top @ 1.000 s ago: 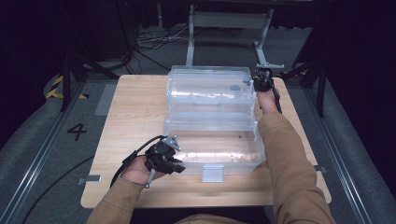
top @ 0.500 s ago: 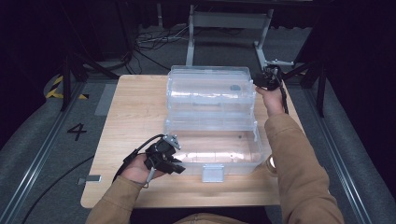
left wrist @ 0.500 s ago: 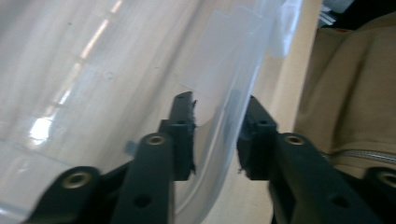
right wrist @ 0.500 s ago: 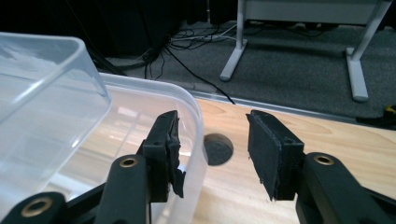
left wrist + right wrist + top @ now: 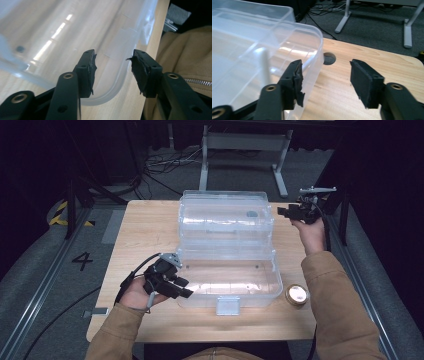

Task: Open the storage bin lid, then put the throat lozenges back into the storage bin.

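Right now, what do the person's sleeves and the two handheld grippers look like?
Both sleeves are tan fabric; a zip shows on the jacket. The left gripper is black, with worn, ragged jaw pads and a black cable. The right gripper is black too, with a grey plate on top.

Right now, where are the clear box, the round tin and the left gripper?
clear box (image 5: 227,285): high view, bare floor of the near half.
round tin (image 5: 296,295): high view, centre of its top.
left gripper (image 5: 186,288): high view, midway between its jaw tips.
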Tool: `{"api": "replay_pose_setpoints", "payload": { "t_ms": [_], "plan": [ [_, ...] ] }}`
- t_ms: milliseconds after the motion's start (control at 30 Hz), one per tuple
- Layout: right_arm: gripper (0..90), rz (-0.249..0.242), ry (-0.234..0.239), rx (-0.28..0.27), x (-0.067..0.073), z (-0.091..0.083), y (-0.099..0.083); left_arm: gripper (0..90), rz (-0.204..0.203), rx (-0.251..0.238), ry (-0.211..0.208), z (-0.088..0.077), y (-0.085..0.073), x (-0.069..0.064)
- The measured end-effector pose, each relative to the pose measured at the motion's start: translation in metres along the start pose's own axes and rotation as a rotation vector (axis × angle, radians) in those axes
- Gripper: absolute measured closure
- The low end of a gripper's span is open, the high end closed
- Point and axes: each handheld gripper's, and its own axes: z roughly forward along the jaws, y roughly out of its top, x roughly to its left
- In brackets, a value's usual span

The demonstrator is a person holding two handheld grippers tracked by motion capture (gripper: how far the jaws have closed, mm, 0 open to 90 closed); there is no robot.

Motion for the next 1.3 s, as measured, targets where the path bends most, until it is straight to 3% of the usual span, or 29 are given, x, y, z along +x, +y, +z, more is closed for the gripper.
{"api": "replay_pose_setpoints", "payload": {
  "t_ms": [133, 600, 767, 1000, 1033, 1133, 1300],
  "plan": [
    [39.2, -0.029, 0.021, -0.043, 0.008, -0.022, -0.002, 52.4, -0.02, -0.041, 0.02, -0.01, -0.001, 0.006],
    [35.2, -0.11, 0.042, -0.028, 0.027, -0.083, -0.026, 51.1, -0.116, -0.117, 0.128, -0.035, -0.009, 0.023],
    [34.2, -0.112, 0.041, -0.011, 0.025, -0.097, -0.039, 51.2, -0.164, -0.141, 0.156, -0.041, -0.015, 0.03],
    [29.7, -0.084, 0.072, 0.028, 0.025, -0.113, -0.056, 51.2, -0.197, -0.166, 0.202, -0.047, -0.021, 0.032],
    [30.1, -0.099, 0.059, 0.005, 0.032, -0.122, -0.065, 51.2, -0.202, -0.173, 0.204, -0.049, -0.022, 0.032],
    [30.3, -0.102, 0.055, -0.011, 0.036, -0.127, -0.075, 51.2, -0.209, -0.175, 0.204, -0.05, -0.023, 0.032],
    [30.6, -0.091, 0.08, -0.033, 0.038, -0.13, -0.092, 51.2, -0.205, -0.181, 0.207, -0.052, -0.023, 0.031]
  ]
}}
